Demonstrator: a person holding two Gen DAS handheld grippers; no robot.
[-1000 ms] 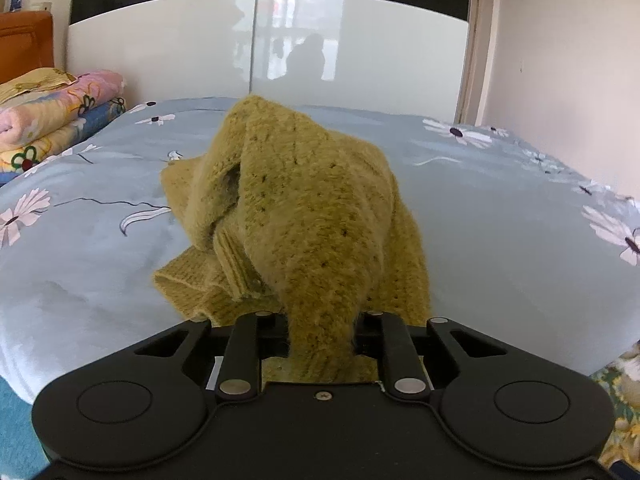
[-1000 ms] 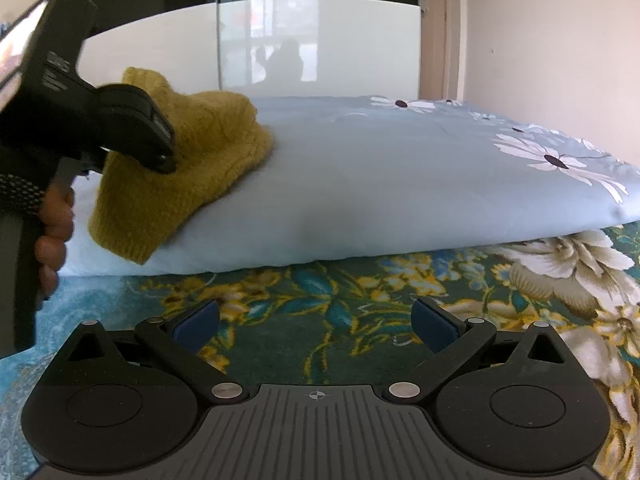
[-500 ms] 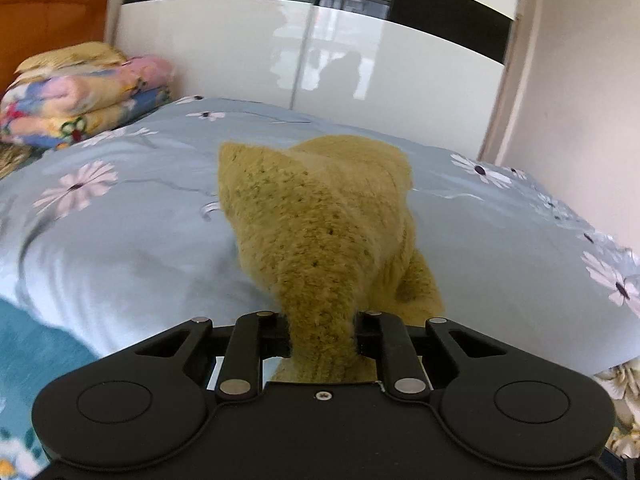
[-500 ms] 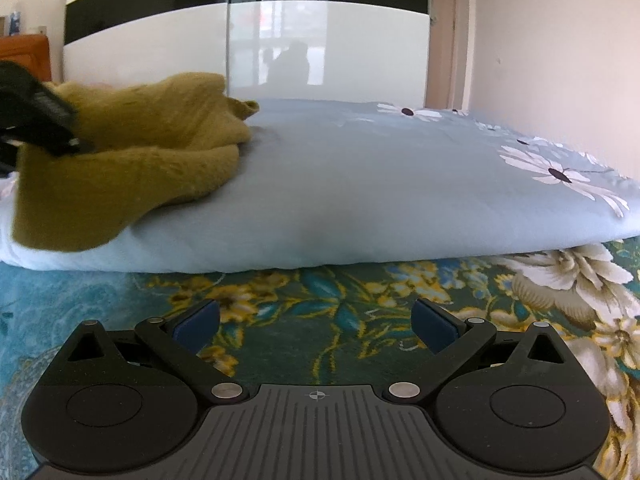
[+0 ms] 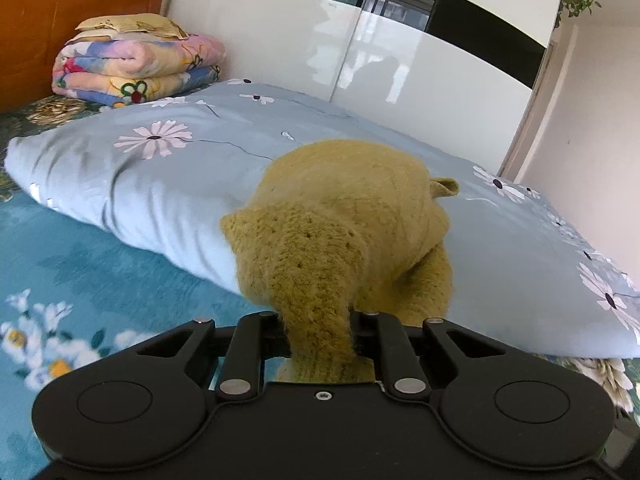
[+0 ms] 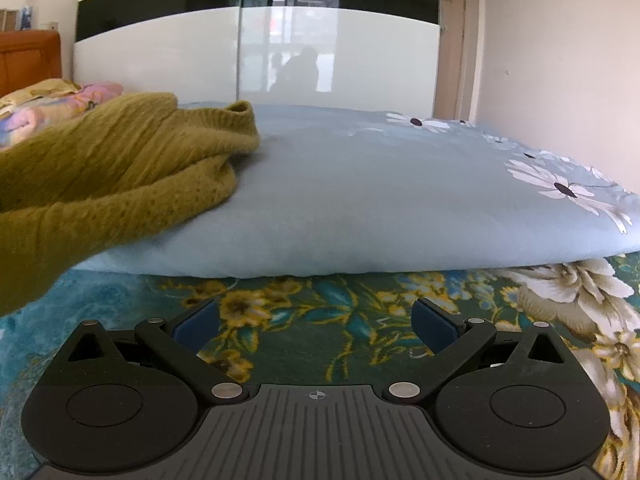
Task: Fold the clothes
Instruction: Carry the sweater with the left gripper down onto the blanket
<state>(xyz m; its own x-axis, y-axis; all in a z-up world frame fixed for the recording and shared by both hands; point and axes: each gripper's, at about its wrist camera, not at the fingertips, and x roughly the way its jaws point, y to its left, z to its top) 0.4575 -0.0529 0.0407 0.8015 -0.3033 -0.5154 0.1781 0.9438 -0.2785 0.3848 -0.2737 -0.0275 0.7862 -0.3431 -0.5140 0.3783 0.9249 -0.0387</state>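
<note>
I see a bed with a teal flowered bedspread (image 6: 344, 320) filling the lower part of both views, and on it a thick pale blue quilt (image 5: 168, 184) printed with white daisies. Behind the bed stands a glossy white wardrobe (image 6: 280, 48) with a black band. A stack of folded colourful blankets (image 5: 132, 68) sits at the far left end, by an orange headboard (image 5: 60, 12). The mustard knitted sweater (image 5: 352, 216) lies bunched on the near edge of the quilt, one part draping off the edge toward me; in the right wrist view it sits at the left, a ribbed cuff poking up. My left gripper (image 5: 320, 332) is clamped on a fold of the sweater, jaws just closing a bit further on the knit between them. My right gripper (image 6: 316, 324) is spread wide with nothing in it, blue pads (image 6: 434, 322) apart over the bedspread, well clear of the sweater.
</note>
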